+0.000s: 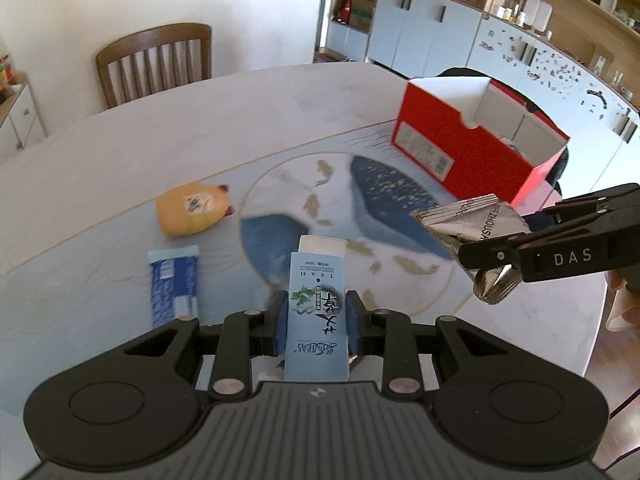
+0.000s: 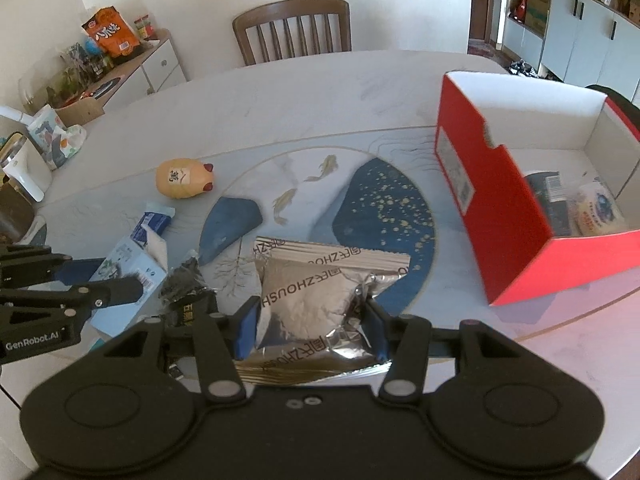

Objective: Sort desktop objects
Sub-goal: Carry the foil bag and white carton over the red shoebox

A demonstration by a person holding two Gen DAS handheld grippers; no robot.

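Left gripper [image 1: 316, 322] has its jaws clamped on a slim light-blue carton [image 1: 316, 320] – right gripper [image 2: 310, 326] is squeezing a crinkly silver foil pouch [image 2: 320, 300]. Both sit above the tabletop [image 1: 120, 152], red cardboard box [image 2: 500, 216] nearby.

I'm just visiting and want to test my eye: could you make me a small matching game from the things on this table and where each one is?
Things:
1. silver foil packet
2. light blue box
3. yellow toy
4. white jar

Places:
A. lying on the table, untouched
B. inside the red box
C. gripped by the right gripper
D. gripped by the left gripper

Pairs: 1-C, 2-D, 3-A, 4-B
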